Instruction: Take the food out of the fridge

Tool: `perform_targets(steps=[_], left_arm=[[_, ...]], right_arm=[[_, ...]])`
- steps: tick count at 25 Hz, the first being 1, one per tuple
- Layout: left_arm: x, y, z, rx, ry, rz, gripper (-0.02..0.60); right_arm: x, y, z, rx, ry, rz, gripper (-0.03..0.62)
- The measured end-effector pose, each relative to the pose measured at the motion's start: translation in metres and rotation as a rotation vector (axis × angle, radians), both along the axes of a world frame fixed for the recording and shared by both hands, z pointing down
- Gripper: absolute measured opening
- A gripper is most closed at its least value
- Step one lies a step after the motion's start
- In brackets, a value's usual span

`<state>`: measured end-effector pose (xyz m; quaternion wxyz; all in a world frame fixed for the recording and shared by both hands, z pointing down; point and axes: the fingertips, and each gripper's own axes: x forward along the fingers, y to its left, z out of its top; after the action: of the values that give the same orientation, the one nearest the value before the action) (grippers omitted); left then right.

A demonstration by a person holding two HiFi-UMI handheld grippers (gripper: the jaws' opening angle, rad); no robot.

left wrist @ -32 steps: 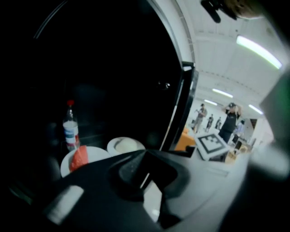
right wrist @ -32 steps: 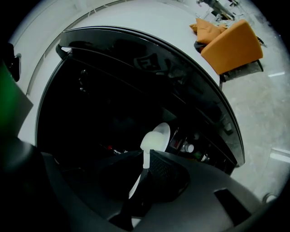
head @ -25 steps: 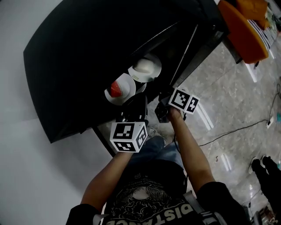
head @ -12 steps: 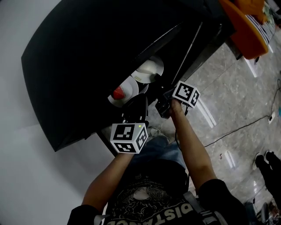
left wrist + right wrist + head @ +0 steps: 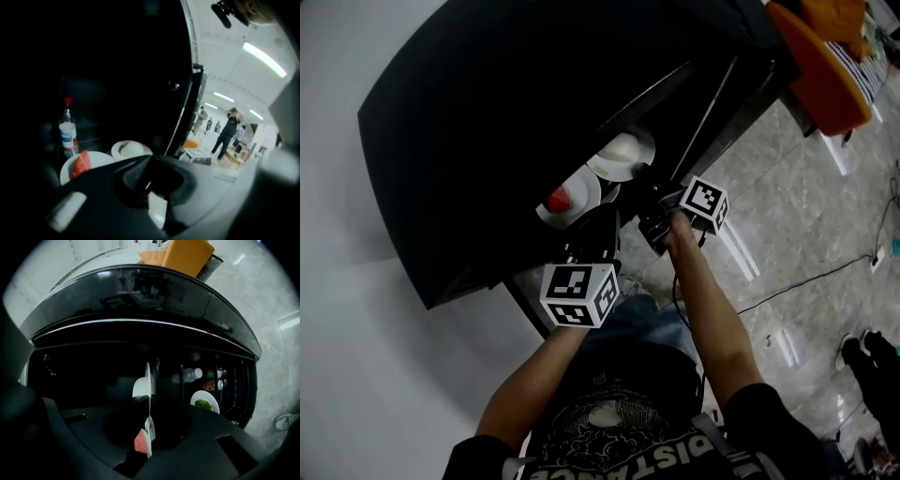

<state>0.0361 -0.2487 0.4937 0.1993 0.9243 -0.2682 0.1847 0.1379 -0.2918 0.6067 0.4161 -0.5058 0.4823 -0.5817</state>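
Observation:
Two white plates stand on a shelf inside the open black fridge (image 5: 516,122). One plate (image 5: 583,186) carries a red wedge (image 5: 558,200); the other plate (image 5: 607,170) carries a pale bun (image 5: 624,147). My right gripper (image 5: 649,192) is rolled on its side. Its jaws have just been closing and now pinch the near rim of the bun plate (image 5: 140,386), which shows edge-on between them. The red wedge (image 5: 141,441) shows below that. My left gripper (image 5: 598,223) hovers in front of the wedge plate (image 5: 96,159), shut and holding nothing.
A water bottle (image 5: 68,129) with a red cap stands behind the plates. A plate of green food (image 5: 204,403) sits elsewhere in the fridge. An orange seat (image 5: 820,66) stands at the right, a cable (image 5: 811,278) crosses the tiled floor, and people (image 5: 228,131) stand far off.
The right gripper's cube has rolled and edged in toward the bun plate. The left gripper has stayed where it was in front of the wedge plate.

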Motion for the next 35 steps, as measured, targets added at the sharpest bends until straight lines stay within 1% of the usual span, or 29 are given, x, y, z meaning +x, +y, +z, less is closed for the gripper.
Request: perform_targets(steps=[5,11,13,15,18,22,27,29,31,35], left_arm=[[-0.004,-0.001,-0.005,0.002,0.014,-0.015,0.003],[-0.011,-0.002,-0.011,0.014,0.026,-0.049,0.002],[-0.011,0.006,-0.02,0.025,0.021,-0.061,0.002],[-0.012,0.023,-0.038,0.038,0.015,-0.084,0.002],[-0.015,0.035,-0.057,0.067,0.026,-0.128,0.002],[-0.021,0.018,-0.053,0.085,0.046,-0.153,0.002],[-0.027,-0.007,-0.031,0.102,0.087,-0.168,0.003],[-0.027,-0.009,-0.027,0.113,0.101,-0.178,0.002],[-0.026,0.008,-0.041,0.132,0.105,-0.195,0.003],[-0.017,0.079,-0.111,0.171,0.085,-0.244,0.002]], right_arm=[[0.002,0.005,-0.005,0.034,-0.006,0.019,0.011],[-0.003,0.013,-0.029,0.053,0.026,-0.013,0.011],[-0.004,0.029,-0.045,0.057,0.034,-0.031,0.011],[-0.004,0.057,-0.066,0.049,0.028,-0.05,0.011],[-0.006,0.085,-0.09,0.046,0.018,-0.08,0.011],[-0.009,0.088,-0.099,0.055,0.04,-0.109,0.011],[-0.014,0.081,-0.092,0.046,0.057,-0.137,0.011],[-0.013,0.083,-0.093,0.046,0.065,-0.146,0.011],[-0.009,0.103,-0.111,0.052,0.07,-0.165,0.011],[0.005,0.179,-0.195,0.086,0.05,-0.221,0.011]])
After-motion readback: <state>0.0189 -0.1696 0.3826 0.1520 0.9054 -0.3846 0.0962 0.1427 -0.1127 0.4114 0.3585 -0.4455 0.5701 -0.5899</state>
